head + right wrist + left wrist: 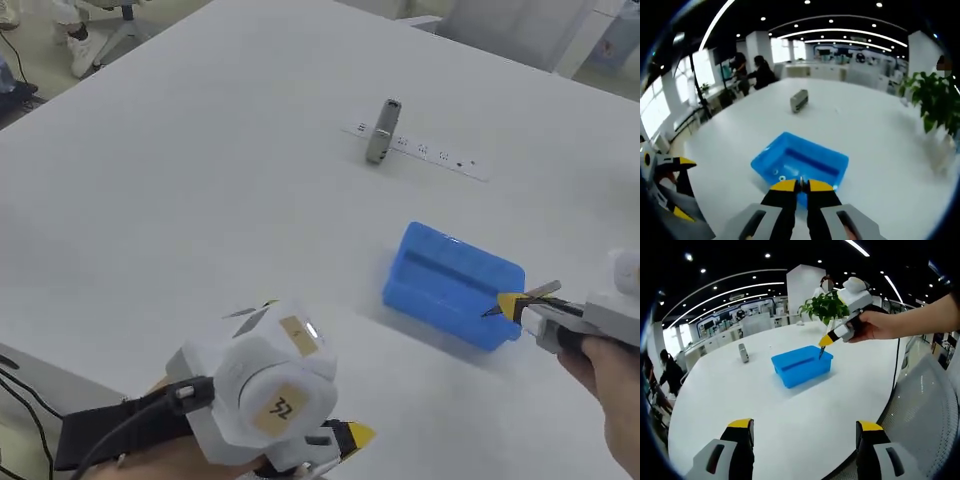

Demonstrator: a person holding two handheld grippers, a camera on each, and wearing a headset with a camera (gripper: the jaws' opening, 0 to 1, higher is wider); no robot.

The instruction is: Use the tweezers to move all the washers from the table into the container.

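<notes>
Left gripper [805, 425], released and empty, sits low in frame above open table [765, 405]; right gripper [801, 185] clenches tweezers [820, 352] over the blue container [800, 376] at its right rim, mid-frame.

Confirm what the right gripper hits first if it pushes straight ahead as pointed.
Probably the blue container: it lies right in front of the right gripper, with the tweezers already over its rim.

1. The right gripper [515, 305], held in the person's right hand [603, 368], hangs at the rim of the container [450, 275], jaws pinched together on the tweezers [541, 291].
2. The left gripper [805, 425] hovers over the surface [805, 400], well apart from the container, jaws spread wide.
</notes>
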